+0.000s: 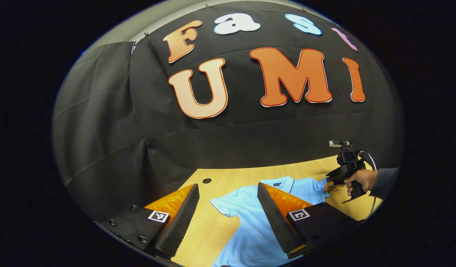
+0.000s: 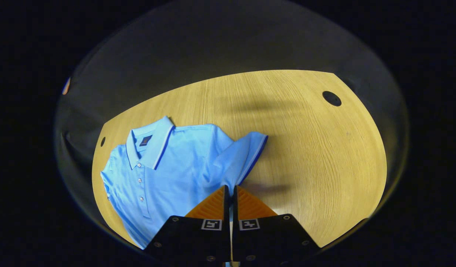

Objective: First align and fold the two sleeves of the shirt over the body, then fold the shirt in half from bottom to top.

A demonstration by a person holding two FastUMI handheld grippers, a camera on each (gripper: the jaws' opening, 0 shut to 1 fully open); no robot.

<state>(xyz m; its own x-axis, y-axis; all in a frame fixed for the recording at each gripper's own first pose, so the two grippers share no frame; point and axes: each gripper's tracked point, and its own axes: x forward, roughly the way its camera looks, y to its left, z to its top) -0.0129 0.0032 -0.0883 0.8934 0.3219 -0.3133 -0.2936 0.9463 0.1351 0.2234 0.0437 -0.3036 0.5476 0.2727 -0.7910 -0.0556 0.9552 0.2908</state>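
The light blue polo shirt (image 2: 168,167) lies face-up on the table (image 2: 309,148), neither sleeve folded yet, with the right gripper (image 2: 229,193) pinching one sleeve (jaws nearly closed on fabric), the left gripper (image 1: 228,207) gaping open above; bottom-to-top fold remains.

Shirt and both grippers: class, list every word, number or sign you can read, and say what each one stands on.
Neck label inside the shirt collar: too small to read.
Square markers on the left gripper and right gripper: black-and-white patterns, no letters or numbers.
Readable text on these: none.
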